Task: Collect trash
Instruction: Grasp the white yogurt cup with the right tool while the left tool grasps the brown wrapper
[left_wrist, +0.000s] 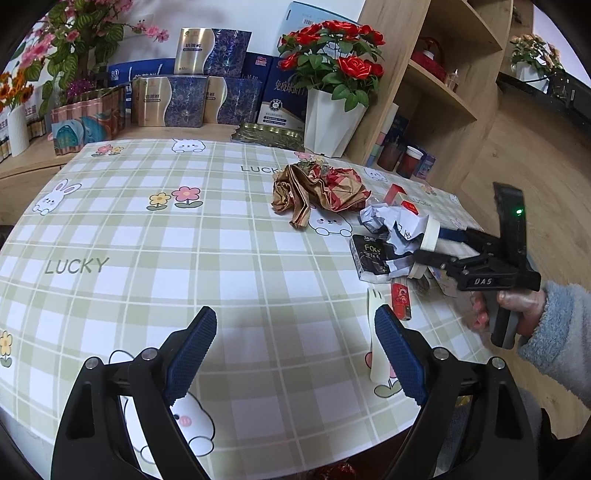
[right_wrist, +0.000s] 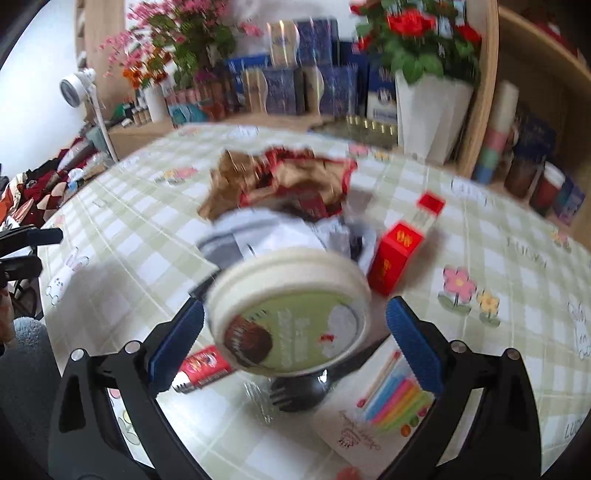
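Checked tablecloth (left_wrist: 229, 258) lies bare under the spread left gripper (left_wrist: 295, 354); right gripper (right_wrist: 295, 345) spread around lid (right_wrist: 291, 310) near the edge.

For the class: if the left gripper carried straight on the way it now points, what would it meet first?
Most likely only the checked tablecloth. The left gripper is open with nothing between its fingers, and bare cloth lies ahead. The crumpled brown and red wrapper sits further off and slightly right of that line, though depth is hard to judge.
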